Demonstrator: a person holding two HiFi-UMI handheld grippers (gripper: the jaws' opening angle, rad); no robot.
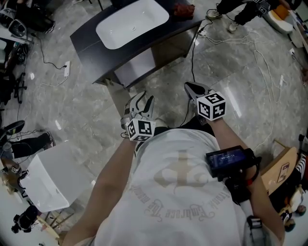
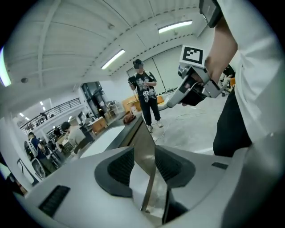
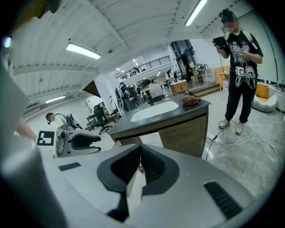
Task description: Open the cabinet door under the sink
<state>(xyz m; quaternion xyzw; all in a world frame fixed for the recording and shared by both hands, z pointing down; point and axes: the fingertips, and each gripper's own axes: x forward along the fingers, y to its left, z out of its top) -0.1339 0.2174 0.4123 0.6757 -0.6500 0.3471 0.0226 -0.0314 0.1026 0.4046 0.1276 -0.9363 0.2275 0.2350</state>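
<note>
A white sink (image 1: 132, 21) sits in a dark countertop (image 1: 86, 41), with the cabinet (image 1: 137, 65) below it. The cabinet door (image 2: 147, 147) stands swung out toward me and shows edge-on through the gap of my left gripper (image 2: 144, 150). In the head view my left gripper (image 1: 144, 102) hangs just to the right of that door's top edge (image 1: 117, 96), apart from it, jaws open with nothing between them. My right gripper (image 1: 192, 88) hovers to the right over the floor. In the right gripper view its jaw tips (image 3: 140, 149) meet, holding nothing.
A red cloth (image 1: 184, 9) lies on the counter's far end. Cables (image 1: 192, 53) and a power strip (image 1: 66, 68) trail across the floor beside the cabinet. A white box (image 1: 48, 180) stands at my left. A person in black (image 3: 240, 67) stands beyond the counter.
</note>
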